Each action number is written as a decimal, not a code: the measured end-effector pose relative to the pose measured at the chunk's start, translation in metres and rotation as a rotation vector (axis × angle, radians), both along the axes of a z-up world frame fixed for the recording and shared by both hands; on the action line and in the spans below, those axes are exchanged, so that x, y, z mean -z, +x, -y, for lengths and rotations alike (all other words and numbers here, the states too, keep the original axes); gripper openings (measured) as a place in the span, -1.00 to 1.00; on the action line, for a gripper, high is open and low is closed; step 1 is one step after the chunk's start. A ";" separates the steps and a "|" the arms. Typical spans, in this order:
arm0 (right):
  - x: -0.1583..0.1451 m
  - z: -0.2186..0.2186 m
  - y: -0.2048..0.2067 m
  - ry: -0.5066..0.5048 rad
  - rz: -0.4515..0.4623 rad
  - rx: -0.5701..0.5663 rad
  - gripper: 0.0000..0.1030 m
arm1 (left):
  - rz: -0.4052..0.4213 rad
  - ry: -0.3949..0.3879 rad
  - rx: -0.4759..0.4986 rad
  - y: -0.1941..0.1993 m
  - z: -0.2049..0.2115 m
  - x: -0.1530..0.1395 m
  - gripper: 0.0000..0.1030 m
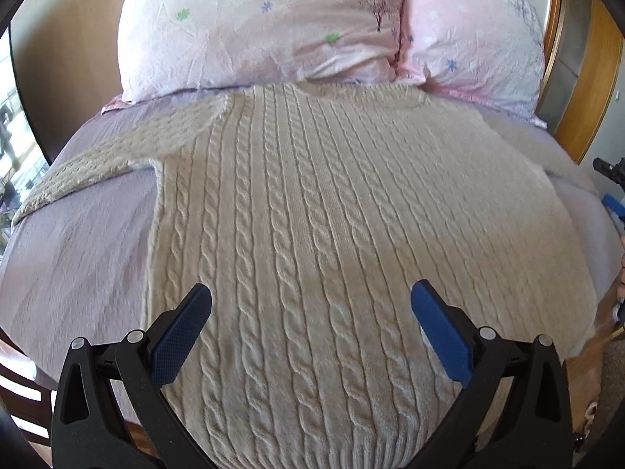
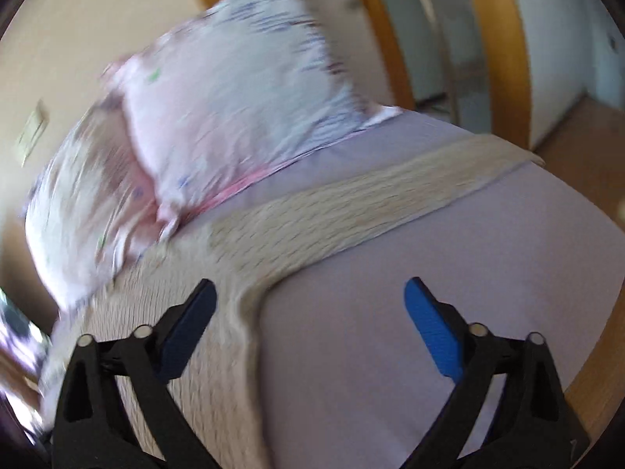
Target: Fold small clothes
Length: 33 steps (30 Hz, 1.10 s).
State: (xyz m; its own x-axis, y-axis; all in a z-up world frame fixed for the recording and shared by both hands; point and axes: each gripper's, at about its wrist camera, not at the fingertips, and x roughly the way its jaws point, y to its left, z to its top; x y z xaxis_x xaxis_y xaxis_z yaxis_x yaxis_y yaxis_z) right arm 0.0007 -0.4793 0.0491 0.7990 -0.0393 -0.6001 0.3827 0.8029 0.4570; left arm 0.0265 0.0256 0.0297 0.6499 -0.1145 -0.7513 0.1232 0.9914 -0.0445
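Note:
A cream cable-knit sweater [image 1: 312, 211] lies flat on the lilac bed sheet [image 1: 78, 242], collar toward the pillows, one sleeve stretched out to the left. My left gripper [image 1: 310, 301] is open and empty, hovering over the sweater's lower body near the hem. In the blurred right wrist view my right gripper [image 2: 308, 297] is open and empty, above the sweater's right side seam, near the armpit. The sweater's right sleeve [image 2: 351, 211] stretches out across the sheet [image 2: 449, 258] toward the bed's right edge.
Two pink floral pillows [image 1: 258, 23] [image 2: 234, 90] lie at the head of the bed, touching the sweater's collar. A wooden door frame [image 1: 586, 90] [image 2: 496, 47] stands to the right. Wooden floor [image 2: 586, 148] lies beyond the bed's right edge.

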 end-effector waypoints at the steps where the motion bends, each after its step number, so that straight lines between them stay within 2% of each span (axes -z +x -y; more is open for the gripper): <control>1: 0.005 0.032 0.007 0.070 -0.020 0.055 0.38 | 0.025 -0.031 -0.003 0.005 -0.008 -0.006 0.97; 4: 0.023 0.108 0.021 0.218 -0.065 0.229 0.06 | 0.098 -0.178 -0.012 0.023 -0.039 -0.016 0.97; 6: 0.035 0.143 0.029 0.268 -0.092 0.320 0.00 | 0.164 -0.291 -0.042 0.031 -0.064 -0.020 0.97; 8: 0.048 0.168 0.038 0.330 -0.113 0.366 -0.05 | 0.205 -0.354 -0.103 0.040 -0.088 -0.023 0.97; 10: 0.058 0.183 0.043 0.363 -0.111 0.408 -0.19 | 0.207 -0.336 -0.172 0.051 -0.106 -0.025 0.97; 12: 0.059 0.189 0.049 0.350 -0.123 0.437 -0.29 | 0.210 -0.287 -0.235 0.058 -0.124 -0.027 0.97; 14: 0.063 0.194 0.059 0.333 -0.134 0.443 -0.60 | 0.216 -0.237 -0.304 0.063 -0.143 -0.027 0.97; 15: 0.066 0.198 0.066 0.321 -0.147 0.446 -0.82 | 0.216 -0.218 -0.333 0.066 -0.152 -0.025 0.97; 17: 0.060 0.195 0.076 0.287 -0.145 0.437 -0.88 | 0.213 -0.207 -0.377 0.068 -0.173 -0.024 0.97; 18: 0.048 0.183 0.081 0.217 -0.132 0.427 -0.88 | 0.211 -0.217 -0.398 0.068 -0.183 -0.023 0.97; 20: 0.012 0.147 0.093 0.055 -0.055 0.328 -0.89 | 0.213 -0.262 -0.430 0.066 -0.204 -0.021 0.97; 23: -0.040 0.053 0.113 -0.088 0.078 0.081 -0.89 | 0.179 -0.303 -0.513 0.066 -0.233 -0.014 0.97; 25: -0.066 -0.024 0.127 -0.139 0.159 -0.139 -0.89 | 0.169 -0.363 -0.563 0.067 -0.252 -0.009 0.97; 27: -0.077 -0.109 0.142 -0.186 0.212 -0.384 -0.89 | 0.164 -0.446 -0.611 0.068 -0.269 -0.003 0.97; 28: -0.076 -0.149 0.150 -0.198 0.214 -0.509 -0.88 | 0.167 -0.482 -0.638 0.069 -0.275 0.001 0.97; 30: -0.058 -0.231 0.168 -0.201 0.143 -0.773 -0.82 | 0.154 -0.533 -0.699 0.072 -0.289 0.006 0.97; 31: -0.046 -0.261 0.173 -0.203 0.093 -0.862 -0.66 | 0.142 -0.552 -0.719 0.075 -0.295 0.008 0.97; 32: -0.037 -0.286 0.174 -0.221 0.049 -0.923 -0.58 | 0.131 -0.562 -0.736 0.078 -0.301 0.010 0.97; 33: -0.032 -0.302 0.171 -0.242 0.040 -0.958 -0.43 | 0.121 -0.577 -0.755 0.079 -0.307 0.011 0.97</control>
